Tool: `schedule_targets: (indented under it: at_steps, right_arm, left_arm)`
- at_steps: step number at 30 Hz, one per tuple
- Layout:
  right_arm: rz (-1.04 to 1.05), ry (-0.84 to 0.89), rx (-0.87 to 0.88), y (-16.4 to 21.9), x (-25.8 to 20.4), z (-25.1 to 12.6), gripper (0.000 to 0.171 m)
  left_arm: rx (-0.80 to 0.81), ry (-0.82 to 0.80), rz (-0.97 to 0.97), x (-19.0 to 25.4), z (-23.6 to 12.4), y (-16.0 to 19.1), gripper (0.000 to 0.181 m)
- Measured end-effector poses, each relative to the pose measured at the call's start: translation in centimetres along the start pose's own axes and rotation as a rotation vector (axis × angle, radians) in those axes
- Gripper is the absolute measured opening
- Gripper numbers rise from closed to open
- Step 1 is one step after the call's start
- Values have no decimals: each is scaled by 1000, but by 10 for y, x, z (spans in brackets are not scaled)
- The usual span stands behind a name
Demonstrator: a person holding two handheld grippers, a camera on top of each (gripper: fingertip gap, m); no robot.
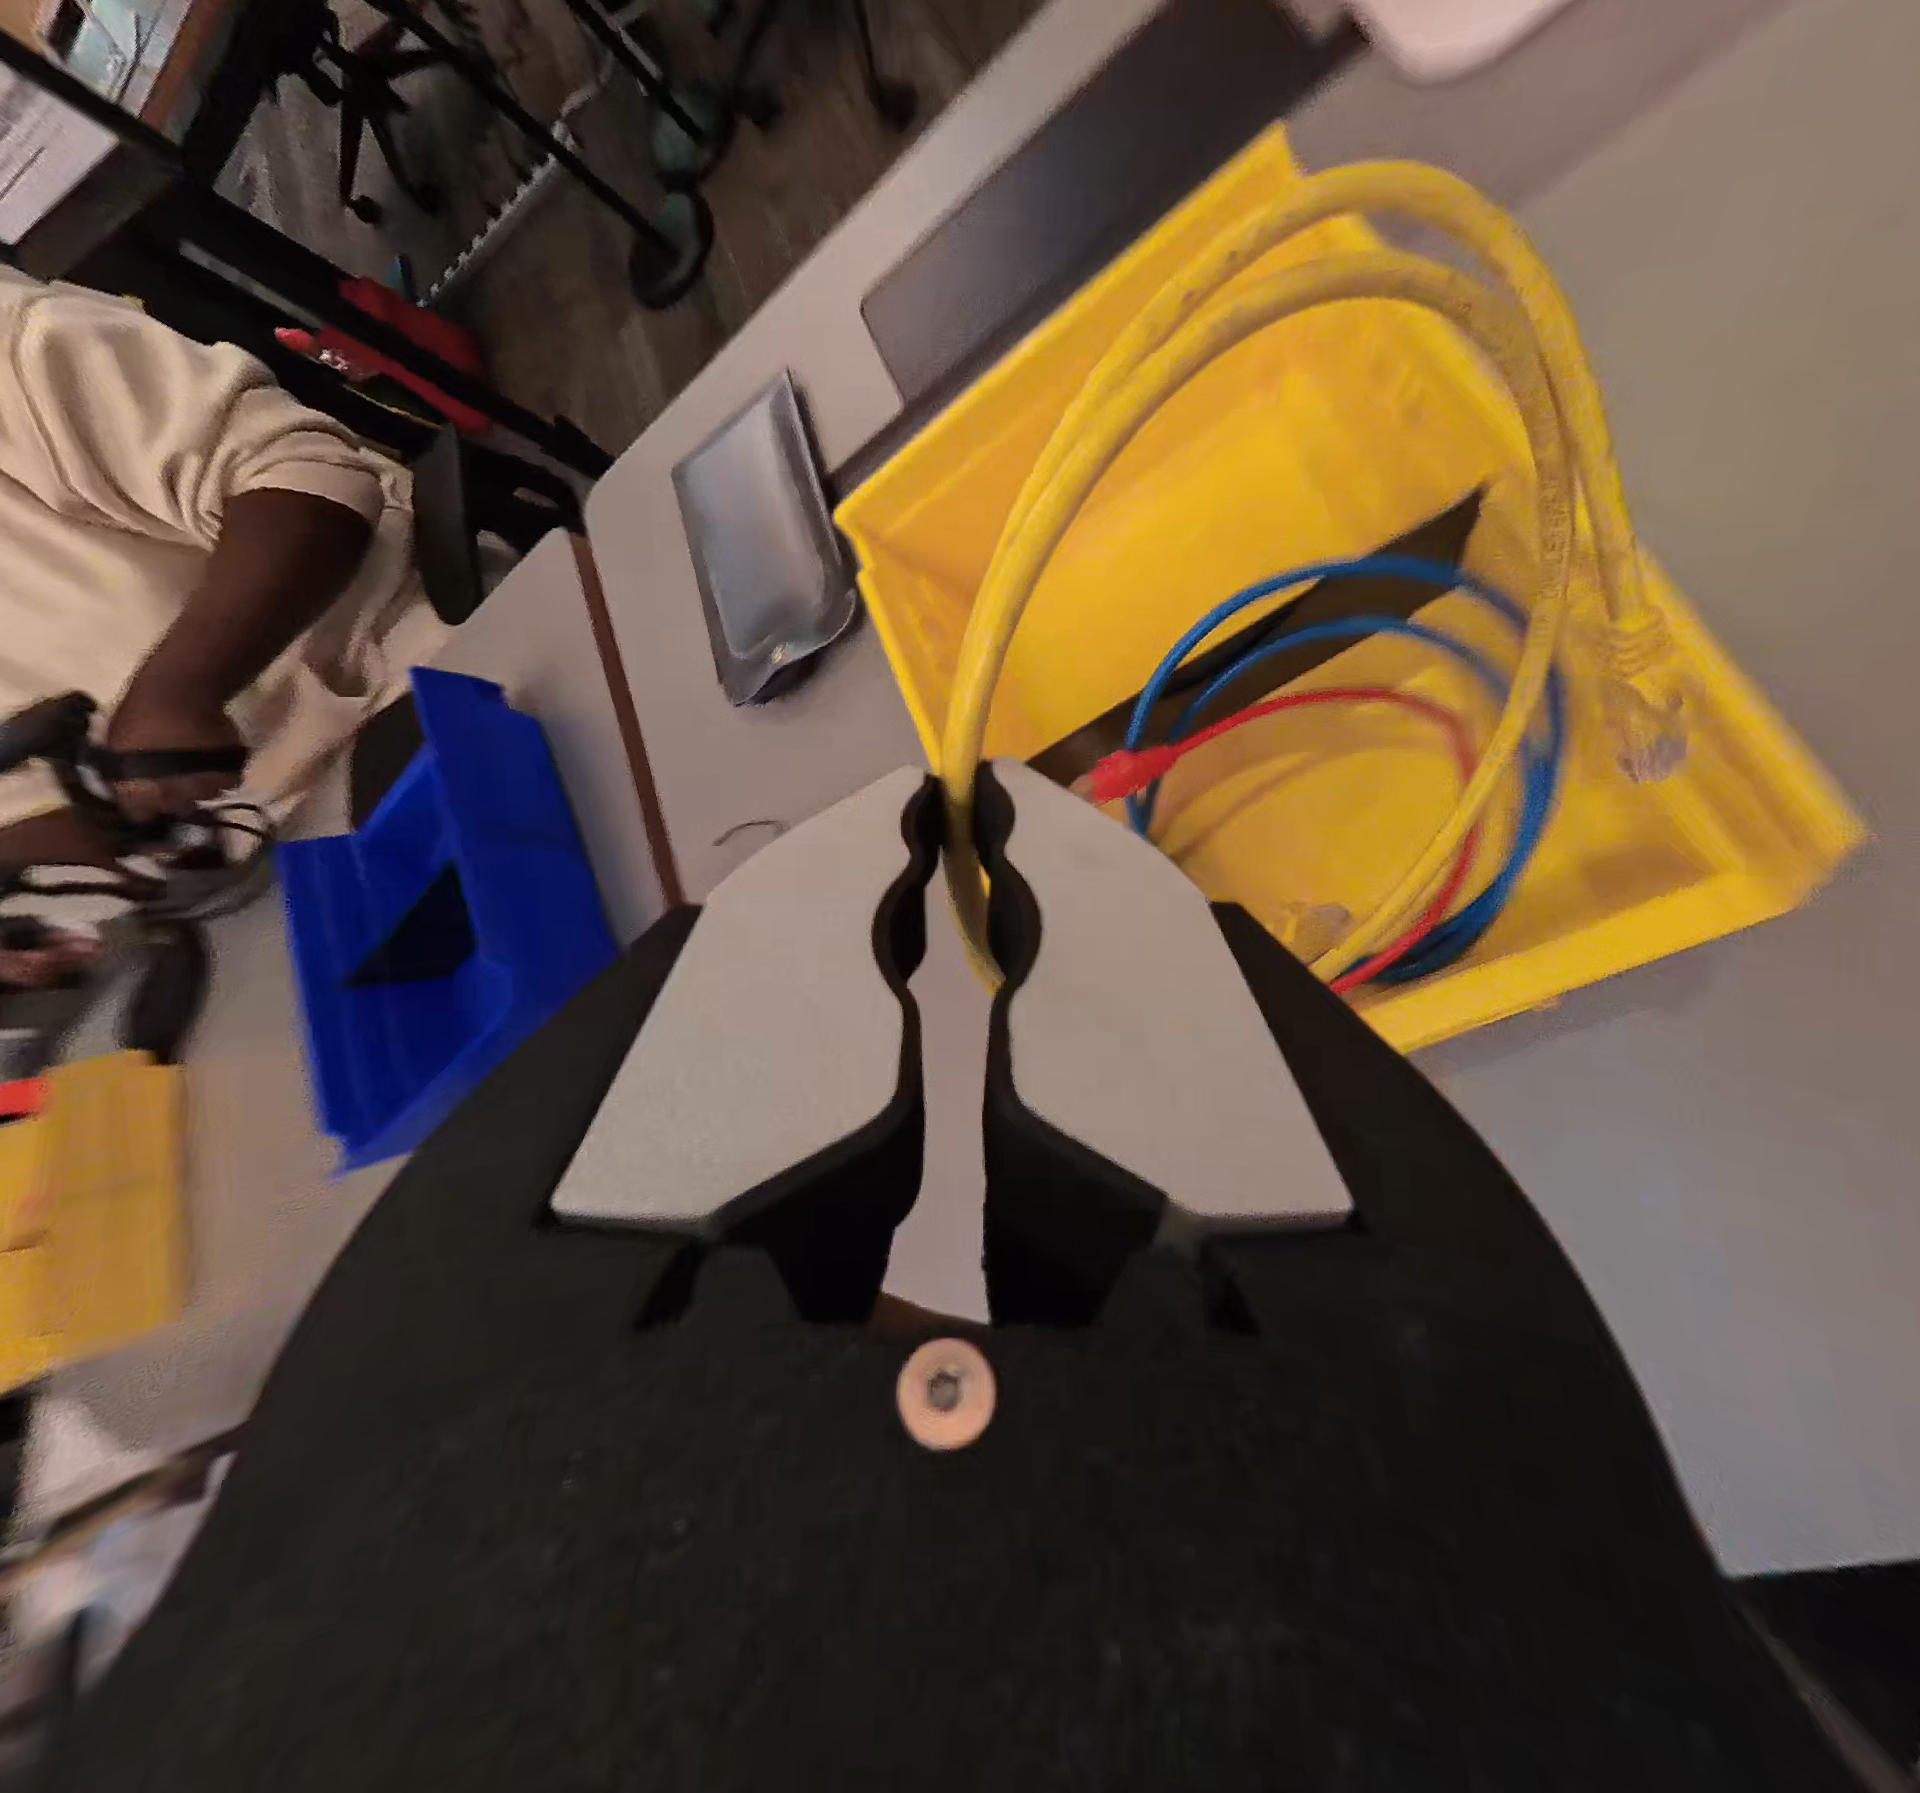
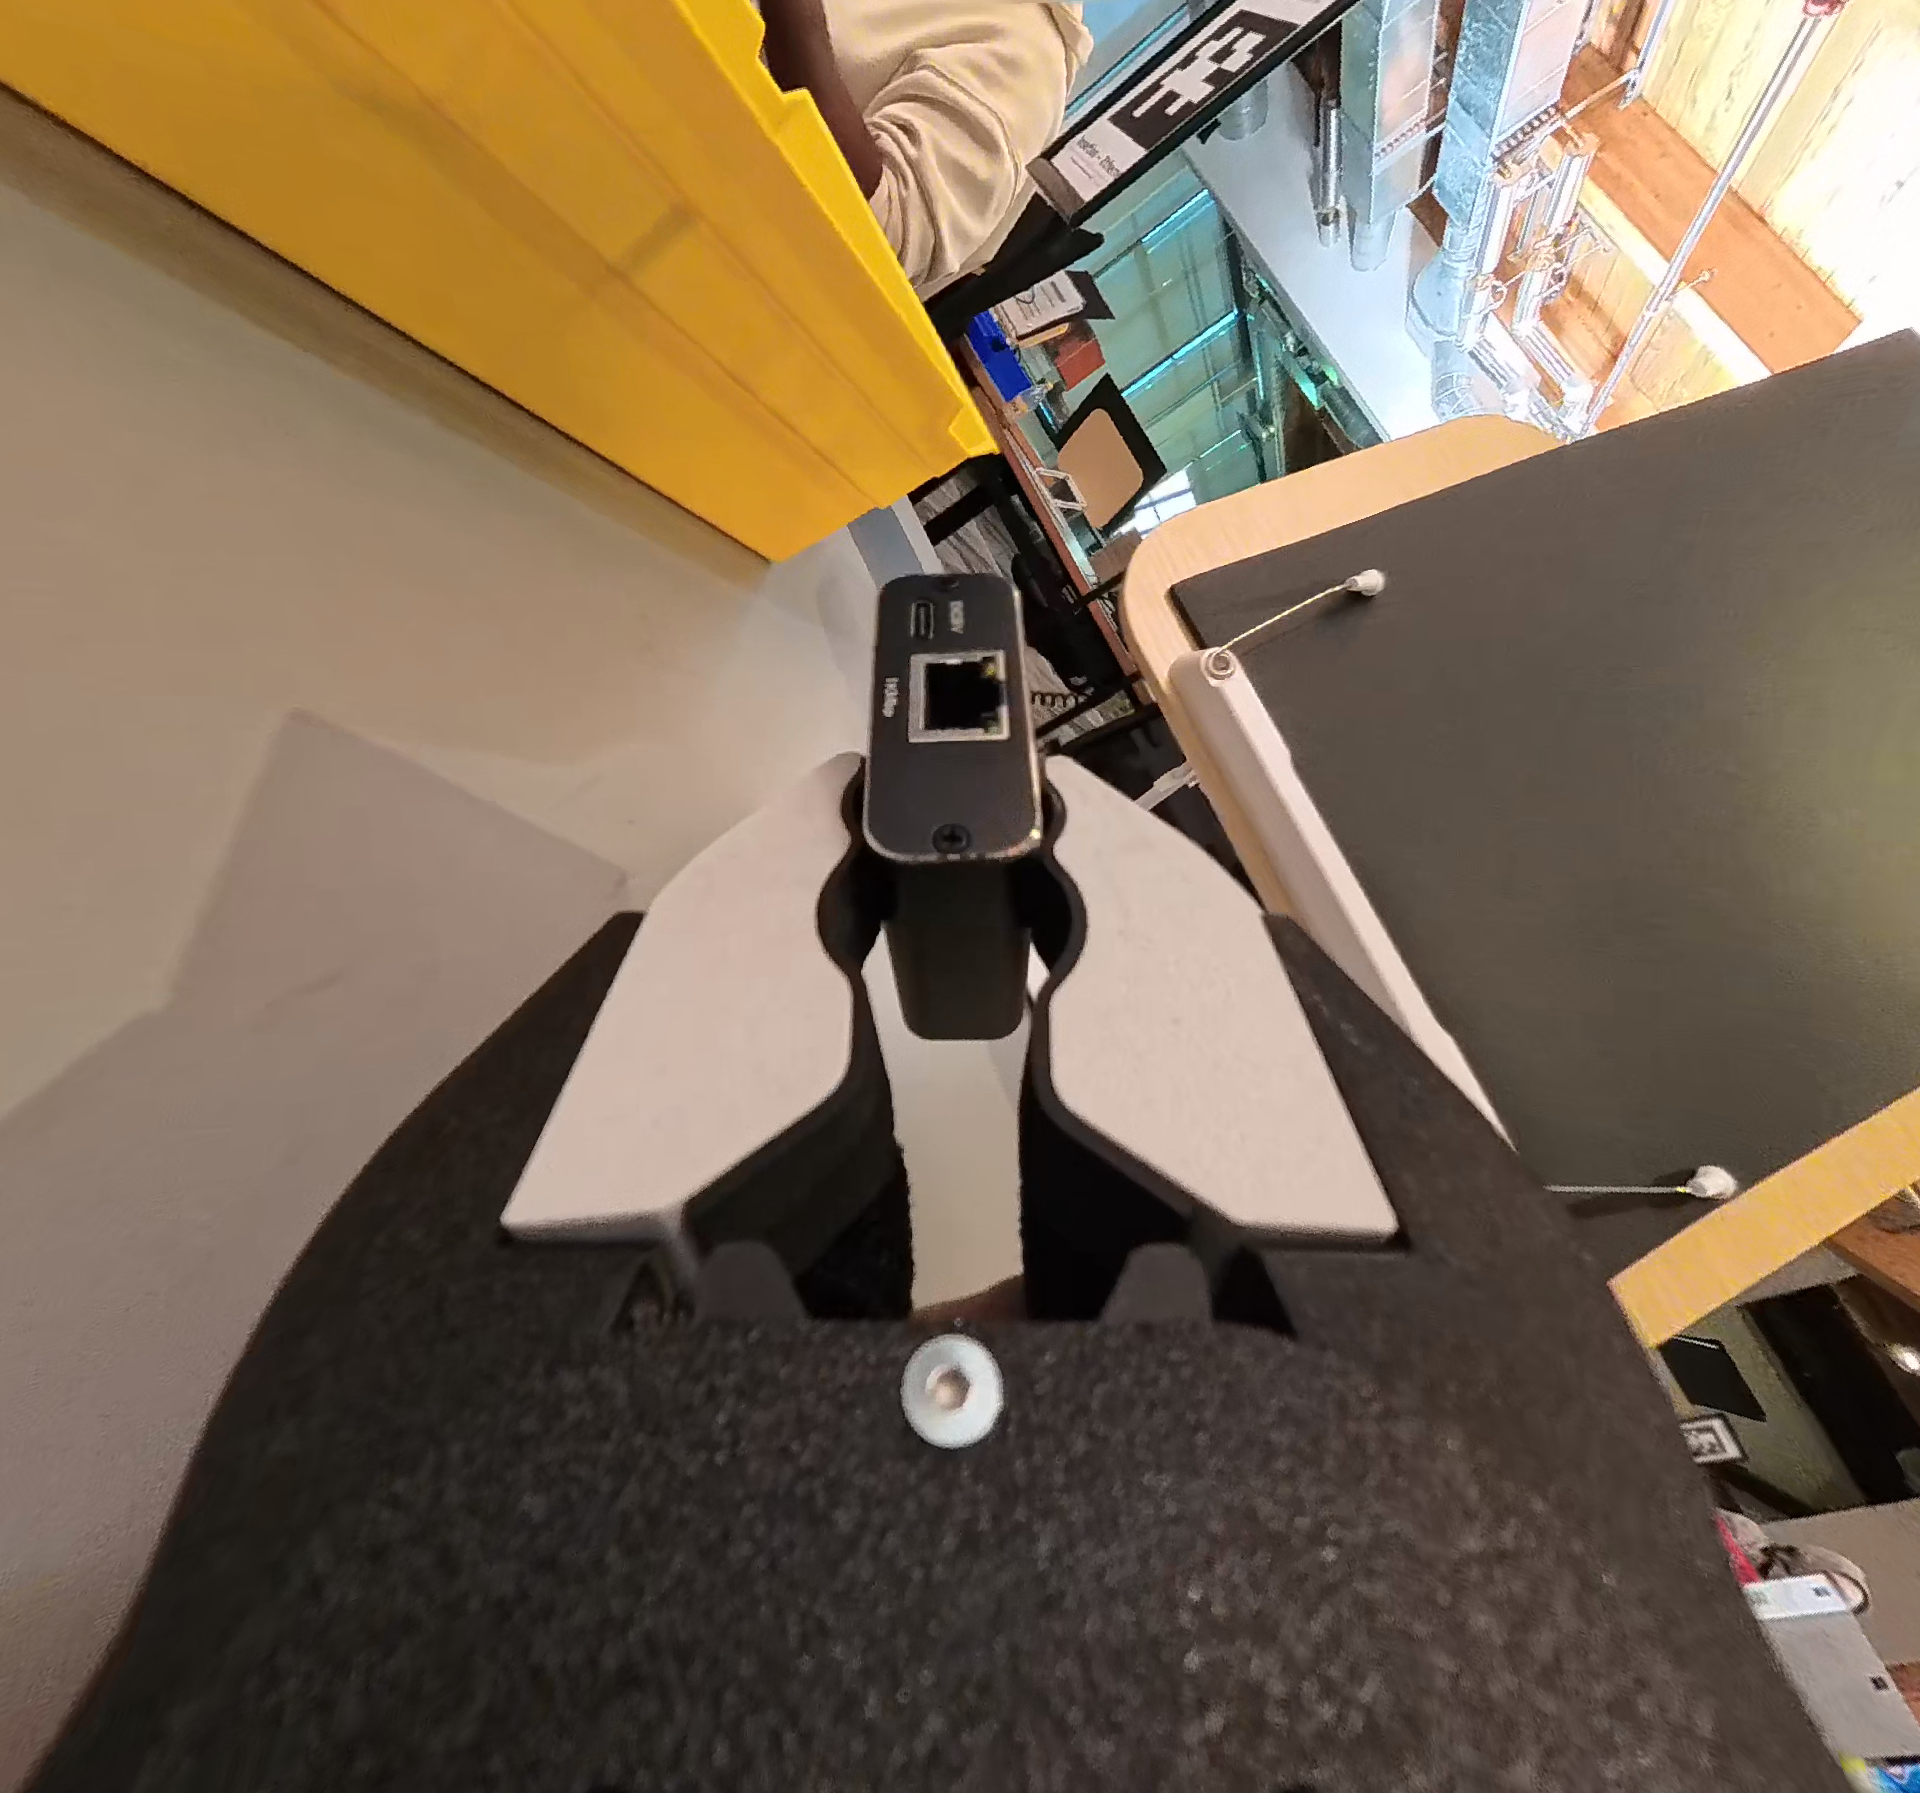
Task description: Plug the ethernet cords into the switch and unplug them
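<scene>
Left gripper (image 1: 958, 808) pinched on the yellow cord (image 1: 1049, 538), which loops up to 1 o'clock over the yellow bin (image 1: 1714, 850). Blue cord (image 1: 1340, 571) and red cord (image 1: 1299, 704) are coiled inside the bin. Right gripper (image 2: 952, 798) clamps the black switch (image 2: 952, 704), port facing the camera, empty. Bin wall (image 2: 540, 216) at 10 o'clock.

At the centre of the frame, the black left gripper with grey finger pads (image 1: 958, 808) is closed on a yellow ethernet cable (image 1: 1049, 496), whose loops arch up over an open yellow plastic bin (image 1: 935, 486) at the right. Coiled inside the bin lie a thin blue cable (image 1: 1538, 787) and a thin red cable (image 1: 1247, 720). A blue plastic bin (image 1: 436, 912) sits at the left on the pale grey table (image 1: 1714, 1224).
</scene>
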State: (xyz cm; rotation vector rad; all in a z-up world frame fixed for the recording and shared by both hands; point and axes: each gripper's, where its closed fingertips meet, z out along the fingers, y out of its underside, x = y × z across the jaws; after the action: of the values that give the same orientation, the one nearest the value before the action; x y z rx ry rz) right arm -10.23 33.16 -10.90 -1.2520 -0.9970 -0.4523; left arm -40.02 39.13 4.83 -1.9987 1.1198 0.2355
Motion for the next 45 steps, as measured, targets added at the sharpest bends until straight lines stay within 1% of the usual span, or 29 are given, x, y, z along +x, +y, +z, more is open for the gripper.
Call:
schedule_targets:
  at_steps: [2,4,5,7,9,10,12,15,18,19,21,23,27,30,31,33,34,35,37,38,40,42,43,45]
  right_arm:
    - [22,22,9,-1,6,-2,26]
    - [60,51,23,-2,14,-4,26]
    - [83,69,30,-2,19,-5,26]
    - [139,100,50,-3,30,-8,26]
    - [193,119,58,0,38,-10,26]
    - [215,120,55,1,40,-11,26]
    - [238,124,50,4,43,-11,26]
    - [240,119,51,4,42,-11,26]
    - [210,106,55,1,37,-10,26]
    - [199,101,57,0,35,-10,26]
    - [185,91,58,-1,32,-9,26]
    - [185,88,59,-1,32,-9,26]
    - [202,88,55,0,34,-8,26]
    - [208,87,53,1,34,-8,26]
    - [208,85,52,1,34,-8,26]
    - [202,83,49,1,33,-7,26]
    - [200,80,49,1,32,-7,26]
    - [198,75,48,1,31,-7,26]
    - [187,72,45,1,29,-6,26]
    - [184,71,46,0,29,-6,26]
    - [180,68,48,0,28,-7,26]
    - [177,66,49,-1,27,-7,26]
    - [178,63,49,-1,27,-6,26]
    - [178,60,48,0,27,-6,26]
  left_arm:
    - [102,64,-148,10,-27,-12,5]
    - [201,171,-294,37,-50,-22,5]
    - [235,237,-363,56,-59,-24,5]
    - [265,396,-488,109,-68,-21,5]
    - [237,523,-584,168,-65,-8,5]
    - [211,560,-626,195,-59,2,5]
    - [161,574,-721,239,-41,24,5]
    - [132,551,-920,275,-16,51,6]
    - [149,579,-1132,303,-9,64,10]
    - [154,592,-1165,313,-11,65,13]
    - [143,611,-1168,336,-20,66,17]
    - [135,611,-1125,354,-33,66,25]
    - [122,577,-944,375,-56,72,38]
    - [126,496,-759,370,-66,81,39]
    - [138,475,-686,365,-68,81,36]
    - [182,477,-489,355,-68,77,33]
    - [173,474,-387,349,-62,78,29]
    - [156,459,-311,340,-53,79,31]
    - [125,456,-214,326,-32,77,35]
    - [140,457,-189,320,-23,69,36]
    - [218,508,-66,322,-12,48,30]
    - [271,549,143,333,2,34,27]
    - [278,559,229,337,12,30,27]
    - [253,593,319,342,30,24,27]
